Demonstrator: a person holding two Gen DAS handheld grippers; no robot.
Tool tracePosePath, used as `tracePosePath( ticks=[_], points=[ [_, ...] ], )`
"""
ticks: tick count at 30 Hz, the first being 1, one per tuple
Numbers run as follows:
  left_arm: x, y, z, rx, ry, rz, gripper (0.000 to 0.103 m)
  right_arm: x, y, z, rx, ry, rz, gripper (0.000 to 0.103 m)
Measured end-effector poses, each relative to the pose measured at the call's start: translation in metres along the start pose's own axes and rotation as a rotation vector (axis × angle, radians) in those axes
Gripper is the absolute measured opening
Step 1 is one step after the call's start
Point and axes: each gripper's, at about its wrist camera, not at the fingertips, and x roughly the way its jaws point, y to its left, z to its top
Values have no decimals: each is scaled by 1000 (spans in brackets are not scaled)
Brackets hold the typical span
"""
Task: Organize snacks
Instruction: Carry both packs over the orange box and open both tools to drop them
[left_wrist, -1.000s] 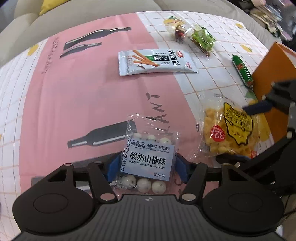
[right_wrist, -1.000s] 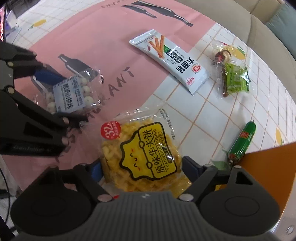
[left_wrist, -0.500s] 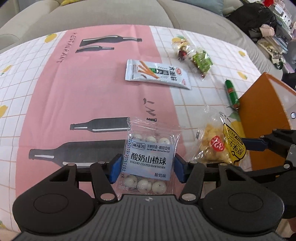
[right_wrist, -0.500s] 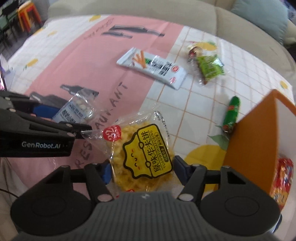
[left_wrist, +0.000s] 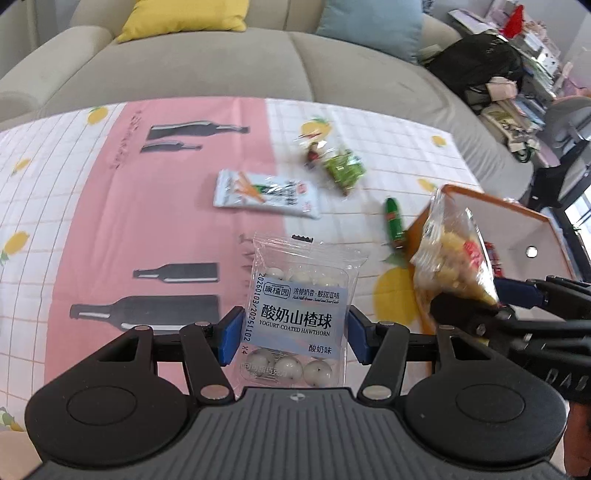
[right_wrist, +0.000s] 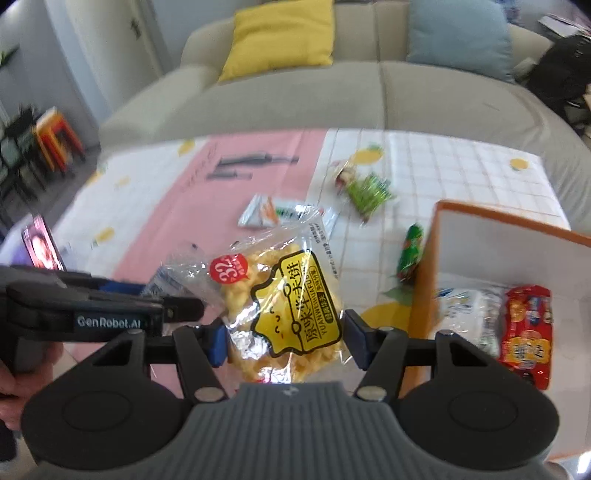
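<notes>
My left gripper (left_wrist: 293, 338) is shut on a clear pack of yogurt-coated hawthorn balls (left_wrist: 297, 314) and holds it upright above the table. My right gripper (right_wrist: 282, 338) is shut on a yellow bag of crispy cakes (right_wrist: 284, 299), lifted off the table; the bag also shows in the left wrist view (left_wrist: 454, 258), beside the orange box. The orange box (right_wrist: 480, 225) stands at the right with a red snack pack (right_wrist: 526, 332) and a white pack (right_wrist: 469, 314) inside.
On the pink and white tablecloth (left_wrist: 110, 229) lie a white snack-stick packet (left_wrist: 266, 194), a green sausage (left_wrist: 394, 223), a green packet (left_wrist: 343, 171) and a small clear packet (left_wrist: 314, 149). A grey sofa (left_wrist: 258, 66) with cushions runs behind the table. A phone (right_wrist: 40, 247) stands at the left.
Both grippers have risen from the table with their packs. The yellow bag has moved right, up to the orange box's near edge, and the views now tilt up to the sofa.
</notes>
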Motion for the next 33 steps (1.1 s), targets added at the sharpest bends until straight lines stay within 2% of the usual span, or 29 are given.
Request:
tracePosePath(
  ticks=[5,10,16,19,23,26,33],
  points=[
    [-10,-34,8,34,-2,-60,66,-39,-27,5,51,-60,-24,59],
    [-12,-86,18,157,-8,-115,66,-69,-60,1,72,-90,-99,59],
    [2,-147,27,273,30,-209,66,-84,-107,-6,109,-60,-181,59],
    [14,-170,32,309,48,-231,66,-87,-132,-10,127,-38,-229,59],
    [37,-191,40,323,89,-272,66,-86,-167,-12,180,-3,-249,59],
    [54,-204,44,339,109,-276,66,-81,-185,-11,193,18,-273,59],
    [98,-224,51,358,170,-231,66,-50,-210,-9,160,104,-301,59]
  ],
)
